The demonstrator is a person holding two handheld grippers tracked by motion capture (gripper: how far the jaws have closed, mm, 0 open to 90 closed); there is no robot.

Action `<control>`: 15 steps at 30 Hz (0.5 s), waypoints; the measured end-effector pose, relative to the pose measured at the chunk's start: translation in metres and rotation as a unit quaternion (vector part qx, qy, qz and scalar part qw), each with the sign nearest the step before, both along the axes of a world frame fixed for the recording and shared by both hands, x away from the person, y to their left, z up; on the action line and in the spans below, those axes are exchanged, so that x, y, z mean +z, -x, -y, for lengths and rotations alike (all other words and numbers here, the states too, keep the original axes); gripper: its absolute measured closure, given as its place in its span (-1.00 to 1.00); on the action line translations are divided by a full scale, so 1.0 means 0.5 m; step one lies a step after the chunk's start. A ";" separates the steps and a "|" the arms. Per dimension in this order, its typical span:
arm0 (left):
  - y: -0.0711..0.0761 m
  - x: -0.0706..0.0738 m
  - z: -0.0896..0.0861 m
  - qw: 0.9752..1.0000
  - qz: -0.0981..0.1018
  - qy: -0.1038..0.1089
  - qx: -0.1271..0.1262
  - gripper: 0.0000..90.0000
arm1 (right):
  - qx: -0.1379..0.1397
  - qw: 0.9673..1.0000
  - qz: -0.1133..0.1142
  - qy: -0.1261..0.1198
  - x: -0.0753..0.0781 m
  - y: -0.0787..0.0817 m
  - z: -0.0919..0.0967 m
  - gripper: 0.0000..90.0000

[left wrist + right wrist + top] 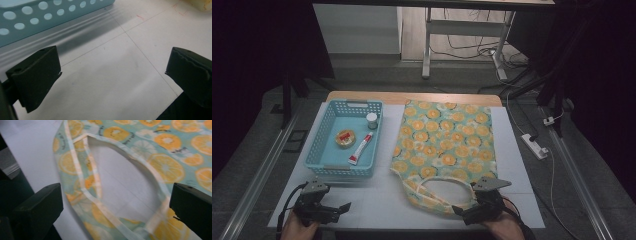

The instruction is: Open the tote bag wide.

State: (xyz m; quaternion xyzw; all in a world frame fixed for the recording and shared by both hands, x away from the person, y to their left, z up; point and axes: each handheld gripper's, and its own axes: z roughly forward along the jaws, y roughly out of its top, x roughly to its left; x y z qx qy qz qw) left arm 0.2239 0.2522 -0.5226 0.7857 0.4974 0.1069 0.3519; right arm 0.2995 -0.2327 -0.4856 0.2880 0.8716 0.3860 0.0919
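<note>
My right claw, jaws wide, sits over the tote bag's handle loop by the surface's near edge; the bag runs lengthwise toward the far edge.

Between our right gripper's matt black jaws lies the soft printed cloth of the tote bag, its handle loop edged in pale woven tape. Ahead of our left gripper, the bench looks like smooth matt white sheet, and the blue basket is perforated, slightly glossy plastic.
</note>
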 end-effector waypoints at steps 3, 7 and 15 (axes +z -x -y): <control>0.000 0.000 0.000 1.000 -0.001 0.000 0.000 -1.00 | 0.014 1.000 -0.002 0.003 0.000 0.001 -0.013 -1.00; 0.000 0.000 0.001 1.000 -0.001 -0.001 0.000 -1.00 | 0.027 1.000 -0.010 0.012 -0.006 0.002 -0.031 -1.00; 0.000 0.000 0.001 1.000 -0.001 -0.001 -0.001 -1.00 | 0.048 0.998 -0.020 0.027 -0.023 0.009 -0.065 -1.00</control>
